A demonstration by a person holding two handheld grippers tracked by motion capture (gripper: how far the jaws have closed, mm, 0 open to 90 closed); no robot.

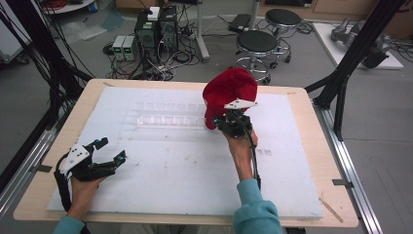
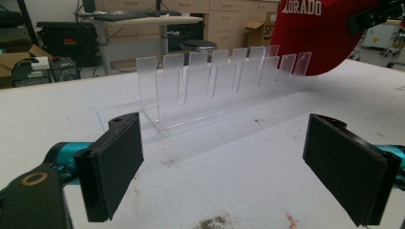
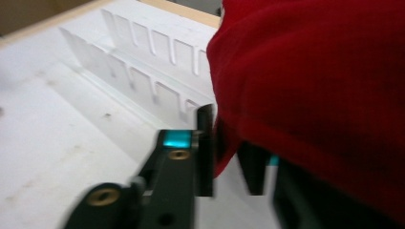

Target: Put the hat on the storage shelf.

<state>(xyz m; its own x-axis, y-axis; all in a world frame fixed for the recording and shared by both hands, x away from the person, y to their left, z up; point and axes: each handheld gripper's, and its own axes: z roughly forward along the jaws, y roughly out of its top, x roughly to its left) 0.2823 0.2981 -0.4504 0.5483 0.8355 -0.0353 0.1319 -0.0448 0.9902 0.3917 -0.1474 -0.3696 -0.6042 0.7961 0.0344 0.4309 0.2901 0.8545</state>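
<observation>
The right gripper (image 1: 223, 120) is held up over the white foam mat (image 1: 170, 165), forearm stretched forward. Its jaws stand slightly apart around the rim of a soft red fabric cap (image 1: 230, 89), with a gap visible beside the cloth. Just beside them stands a clear slotted acrylic rack (image 1: 168, 117). The left gripper (image 1: 111, 149) rests low with its jaws wide apart, bare mat between them.

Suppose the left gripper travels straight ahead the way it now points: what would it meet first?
Probably the clear slotted acrylic rack; the open left gripper faces it across bare white table surface, though depth is uncertain.
</observation>
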